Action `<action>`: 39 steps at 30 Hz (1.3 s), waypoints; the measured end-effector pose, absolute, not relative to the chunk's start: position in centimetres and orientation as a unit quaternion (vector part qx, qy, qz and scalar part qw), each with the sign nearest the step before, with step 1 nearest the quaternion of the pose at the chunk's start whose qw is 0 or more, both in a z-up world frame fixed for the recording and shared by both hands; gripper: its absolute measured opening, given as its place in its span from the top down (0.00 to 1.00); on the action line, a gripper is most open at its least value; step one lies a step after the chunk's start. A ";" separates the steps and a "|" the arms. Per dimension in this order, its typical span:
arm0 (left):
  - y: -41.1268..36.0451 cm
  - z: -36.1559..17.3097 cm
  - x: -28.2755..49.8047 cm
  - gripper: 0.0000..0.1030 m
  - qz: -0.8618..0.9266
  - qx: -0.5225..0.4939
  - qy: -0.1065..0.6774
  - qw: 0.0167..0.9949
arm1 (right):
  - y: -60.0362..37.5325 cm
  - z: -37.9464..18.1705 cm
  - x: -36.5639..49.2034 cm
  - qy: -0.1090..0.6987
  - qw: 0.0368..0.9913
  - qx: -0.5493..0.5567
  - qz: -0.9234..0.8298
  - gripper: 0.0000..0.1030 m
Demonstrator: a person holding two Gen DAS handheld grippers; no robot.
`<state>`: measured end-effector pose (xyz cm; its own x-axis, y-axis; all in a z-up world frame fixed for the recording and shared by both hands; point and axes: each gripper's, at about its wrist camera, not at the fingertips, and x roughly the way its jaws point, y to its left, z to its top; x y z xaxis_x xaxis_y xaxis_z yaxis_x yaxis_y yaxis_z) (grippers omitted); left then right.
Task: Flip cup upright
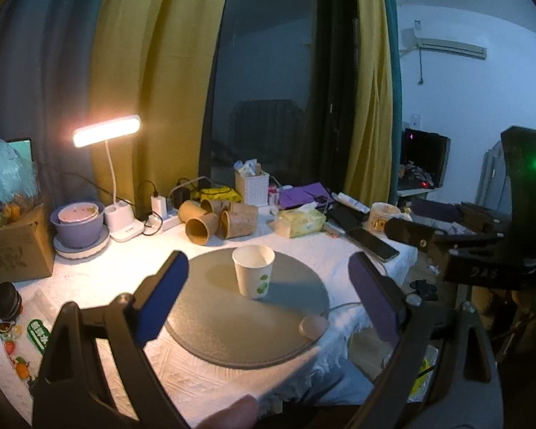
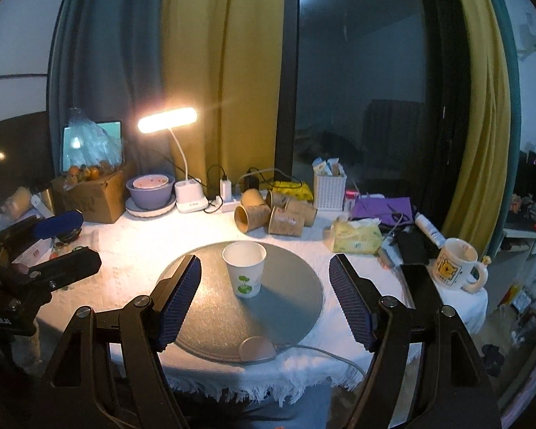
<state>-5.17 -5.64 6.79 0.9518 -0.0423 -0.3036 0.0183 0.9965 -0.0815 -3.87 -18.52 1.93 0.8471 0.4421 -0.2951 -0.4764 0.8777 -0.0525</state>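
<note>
A white paper cup [image 1: 253, 271] with a green leaf print stands upright, mouth up, on a round grey mat [image 1: 232, 325]. It also shows in the right wrist view [image 2: 244, 268] on the same mat [image 2: 211, 321]. My left gripper [image 1: 268, 296] is open and empty, held back from the cup with its blue pads either side of it in view. My right gripper [image 2: 264, 300] is open and empty too, just short of the cup. The right gripper shows at the right edge of the left wrist view [image 1: 446, 246]; the left gripper shows at the left edge of the right wrist view [image 2: 43, 250].
Several brown paper cups [image 2: 271, 212] lie on their sides behind the mat. A lit desk lamp [image 2: 168, 119], purple bowls [image 2: 150, 187], tissue pack [image 2: 355, 236], white mug [image 2: 453, 262] and phone [image 1: 373, 245] crowd the table's back and right. A pink disc with cable [image 2: 255, 348] sits at the mat's front edge.
</note>
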 end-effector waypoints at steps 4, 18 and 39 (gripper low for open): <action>-5.7 7.3 -5.5 0.11 0.004 -0.029 0.144 0.989 | -18.7 2.5 -4.6 0.131 0.960 -0.062 0.241 0.25; -4.3 8.1 -7.4 0.11 0.026 -0.031 0.117 0.992 | -17.5 3.2 -5.8 0.119 0.957 -0.075 0.253 0.25; -3.9 7.8 -7.3 0.11 0.029 -0.043 0.121 0.991 | -16.7 2.4 -5.2 0.137 0.954 -0.084 0.255 0.25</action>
<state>-7.28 -3.87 7.80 0.9689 0.0474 -0.2427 -0.0682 0.9946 -0.0778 -5.21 -16.67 2.45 0.8330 0.4627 -0.3032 -0.5085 0.8563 -0.0904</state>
